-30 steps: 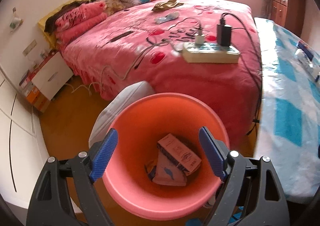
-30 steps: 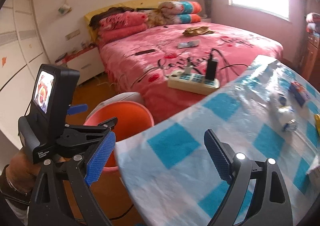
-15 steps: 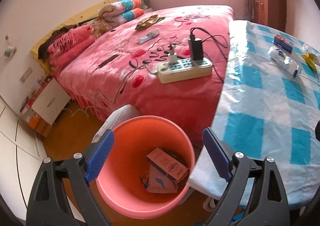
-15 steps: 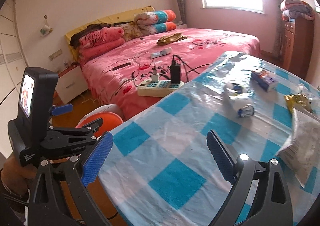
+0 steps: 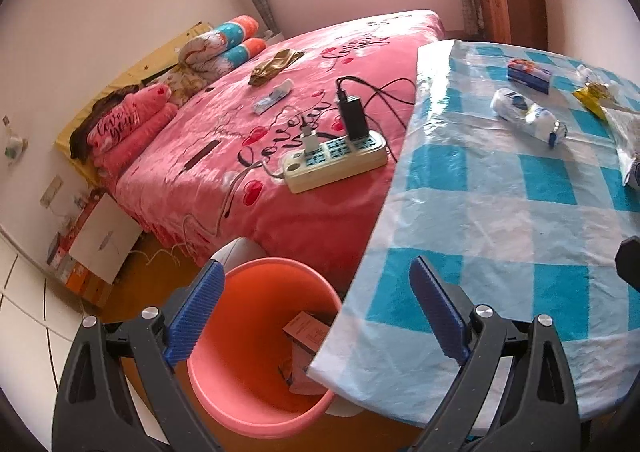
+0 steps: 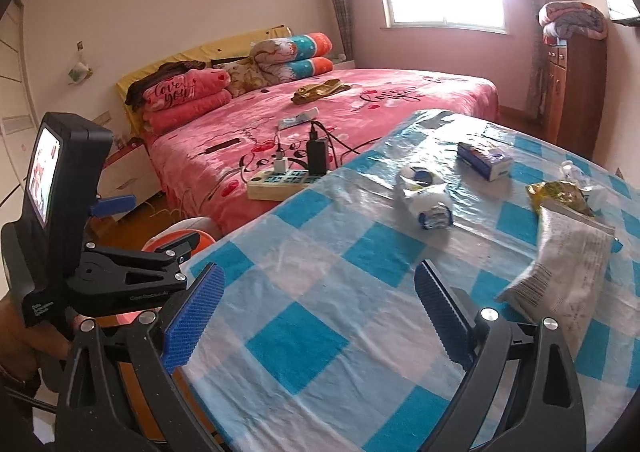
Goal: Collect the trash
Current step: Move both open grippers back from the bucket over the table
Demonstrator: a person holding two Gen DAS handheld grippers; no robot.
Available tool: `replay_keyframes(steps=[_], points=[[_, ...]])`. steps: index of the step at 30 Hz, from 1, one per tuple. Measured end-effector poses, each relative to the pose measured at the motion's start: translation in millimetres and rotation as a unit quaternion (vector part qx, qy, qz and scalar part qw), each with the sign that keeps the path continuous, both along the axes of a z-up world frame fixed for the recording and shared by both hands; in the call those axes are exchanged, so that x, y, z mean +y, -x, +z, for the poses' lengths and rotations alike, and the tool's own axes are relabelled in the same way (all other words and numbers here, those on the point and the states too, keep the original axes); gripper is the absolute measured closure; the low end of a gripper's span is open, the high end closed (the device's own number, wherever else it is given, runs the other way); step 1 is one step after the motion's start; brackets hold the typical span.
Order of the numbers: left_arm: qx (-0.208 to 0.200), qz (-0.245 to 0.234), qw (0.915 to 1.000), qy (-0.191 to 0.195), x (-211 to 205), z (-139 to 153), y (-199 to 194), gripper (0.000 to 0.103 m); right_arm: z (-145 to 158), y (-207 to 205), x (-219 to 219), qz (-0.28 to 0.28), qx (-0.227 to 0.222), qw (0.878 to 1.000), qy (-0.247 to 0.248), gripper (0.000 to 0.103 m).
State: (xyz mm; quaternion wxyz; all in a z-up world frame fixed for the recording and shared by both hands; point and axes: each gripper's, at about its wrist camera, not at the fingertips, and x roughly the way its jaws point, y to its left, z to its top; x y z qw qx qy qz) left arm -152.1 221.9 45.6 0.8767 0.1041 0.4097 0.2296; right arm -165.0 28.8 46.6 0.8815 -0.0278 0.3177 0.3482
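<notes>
Both your claws are spread wide and hold nothing: the left claw (image 5: 316, 316) hangs over the rim of the bin (image 5: 256, 348) and the desk edge, and the right claw (image 6: 320, 312) hovers above the near part of the desk (image 6: 320, 332).

The bin stands on the floor, tucked partly under the desk's near corner, beside the bed (image 5: 280, 140). It already has a small carton (image 5: 306, 332) and some flattened wrappers in it, so part of the job looks done.

What is left lies on the desk, well ahead of your right claw: a crumpled white bottle (image 6: 424, 196), a blue box (image 6: 484, 160), a yellow wrapper (image 6: 560, 192) and a large white bag (image 6: 560, 268) at the right edge. A clear scrap sits beyond the wrapper; I cannot tell what it is.

By my reckoning you are under halfway, with the white bag nearest your right claw.
</notes>
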Motion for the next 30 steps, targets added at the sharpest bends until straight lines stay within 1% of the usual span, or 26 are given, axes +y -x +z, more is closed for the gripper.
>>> replay_keyframes(steps=[10, 15, 20, 27, 30], points=[[0.012, -0.024, 0.9995, -0.017, -27.5, 0.0, -10.6, 0.009, -5.3, -12.3, -31.7, -0.024, 0.011, 0.999, -0.02, 0.008], [0.02, -0.038, 0.999, -0.014, -40.9, -0.6, -16.5, 0.009, -6.4, -17.4, -47.0, -0.034, 0.013, 0.999, -0.029, 0.008], [0.025, -0.051, 0.9984, -0.001, -53.3, -0.5, -21.0, 0.009, -9.0, -22.9, -63.0, -0.049, 0.017, 0.998, -0.037, 0.008], [0.022, -0.068, 0.997, 0.031, -69.0, 7.8, -34.5, 0.009, -9.4, -31.9, -92.2, -0.077, 0.019, 0.995, -0.056, 0.008], [0.019, -0.083, 0.9946, 0.059, -79.7, 16.7, -48.2, 0.009, -9.5, -36.5, -108.0, -0.092, 0.021, 0.993, -0.066, 0.008]])
